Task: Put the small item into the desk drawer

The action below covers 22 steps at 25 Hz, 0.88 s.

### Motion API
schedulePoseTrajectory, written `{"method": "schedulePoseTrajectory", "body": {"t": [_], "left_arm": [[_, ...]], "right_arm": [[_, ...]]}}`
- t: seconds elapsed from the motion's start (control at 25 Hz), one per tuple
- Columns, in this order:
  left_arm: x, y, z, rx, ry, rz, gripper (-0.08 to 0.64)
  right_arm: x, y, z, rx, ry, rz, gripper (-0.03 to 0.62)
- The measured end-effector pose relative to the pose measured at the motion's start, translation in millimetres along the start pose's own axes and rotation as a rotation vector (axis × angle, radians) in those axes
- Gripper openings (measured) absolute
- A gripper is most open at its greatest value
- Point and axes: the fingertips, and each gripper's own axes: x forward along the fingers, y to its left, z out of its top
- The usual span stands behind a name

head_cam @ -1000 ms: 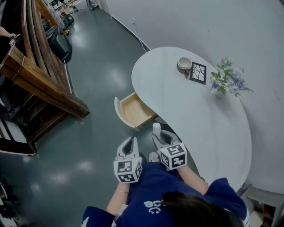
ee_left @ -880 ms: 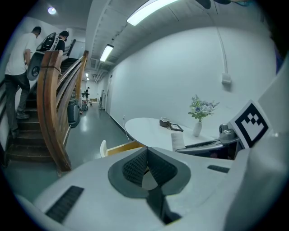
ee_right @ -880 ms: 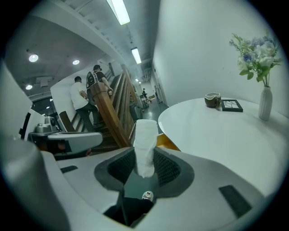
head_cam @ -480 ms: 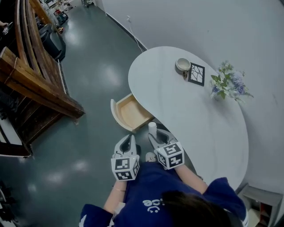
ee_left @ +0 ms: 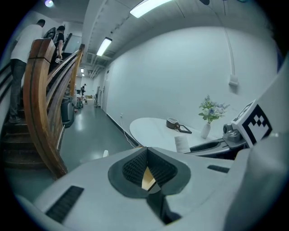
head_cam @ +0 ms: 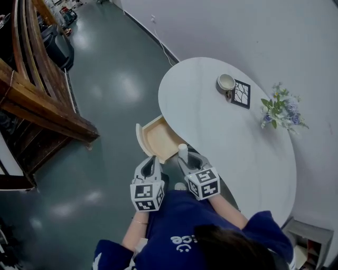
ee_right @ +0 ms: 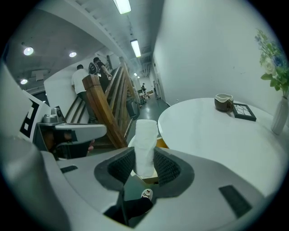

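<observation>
Small white item (head_cam: 182, 151) is standing upright between the pads of the right tool (head_cam: 186, 160), which is grasping its lower part. It is hovering just right of the open wooden drawer (head_cam: 157, 140), at the left edge of the white tabletop (head_cam: 232, 142). Left tool (head_cam: 150, 164) is sitting clenched on nothing, just left of the right tool.

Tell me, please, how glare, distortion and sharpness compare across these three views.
Head view: soft glare patches on the glossy floor, table evenly lit. Left gripper view: heavy fisheye, dark corners, ceiling lamps blown out. Right gripper view: same fisheye; white roll looks sharp, flowers soft.
</observation>
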Motion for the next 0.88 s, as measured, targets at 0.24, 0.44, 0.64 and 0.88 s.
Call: {"method": "schedulePoseTrajectory", "body": {"t": [0.24,0.44,0.64,0.88], "left_arm": [[24,38,17,0.021,0.008,-0.023,0.003],[42,62,26,0.05,0.021,-0.075,0.003],[53,78,34,0.057,0.032,-0.142,0.003],[60,85,30,0.036,0.05,-0.197,0.003]], "right_arm": [[31,-2,20,0.023,0.0,-0.06,0.141],[52,6,31,0.036,0.017,-0.1,0.14],[67,18,39,0.029,0.036,-0.145,0.141],[80,25,43,-0.009,0.062,-0.18,0.141]]}}
